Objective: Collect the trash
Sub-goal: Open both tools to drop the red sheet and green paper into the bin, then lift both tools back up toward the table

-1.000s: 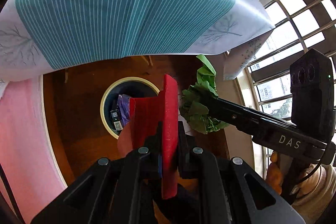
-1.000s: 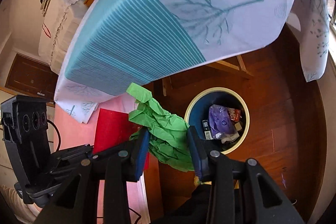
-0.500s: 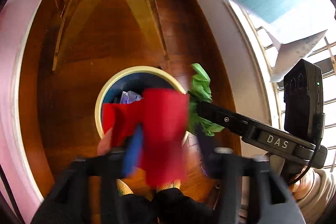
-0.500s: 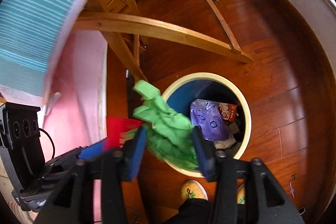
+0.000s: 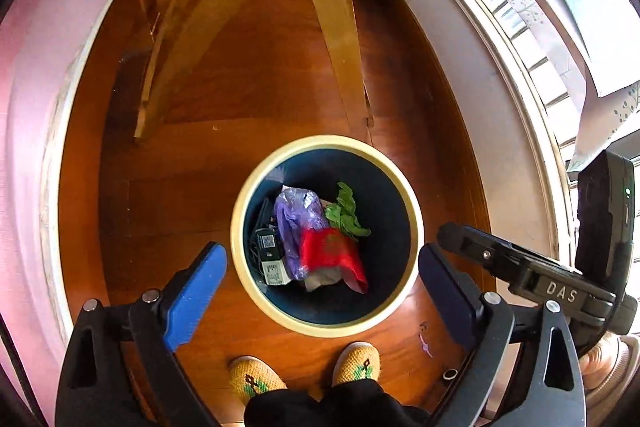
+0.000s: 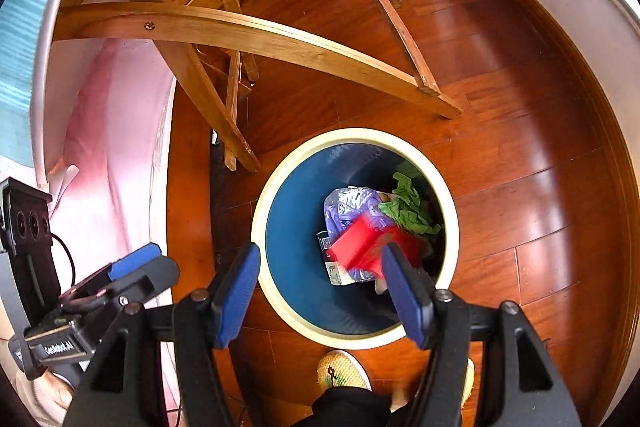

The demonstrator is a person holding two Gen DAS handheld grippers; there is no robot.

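Both my left gripper (image 5: 322,277) and right gripper (image 6: 322,293) gape empty above the bin (image 5: 256,187), red paper (image 5: 332,251) and green paper (image 5: 344,213) inside; I judge this load delivered.

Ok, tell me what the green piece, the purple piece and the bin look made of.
Green piece: likely matte paper, given its sharp crumples. Purple piece: probably thin plastic film, translucent with glossy wrinkles. Bin: seemingly smooth plastic, with a cream rim and dark blue inside; can't be sure.

Home room: wooden plank floor (image 6: 500,163), wooden table legs (image 6: 248,39), round waste bin (image 5: 240,211), window (image 5: 520,23).
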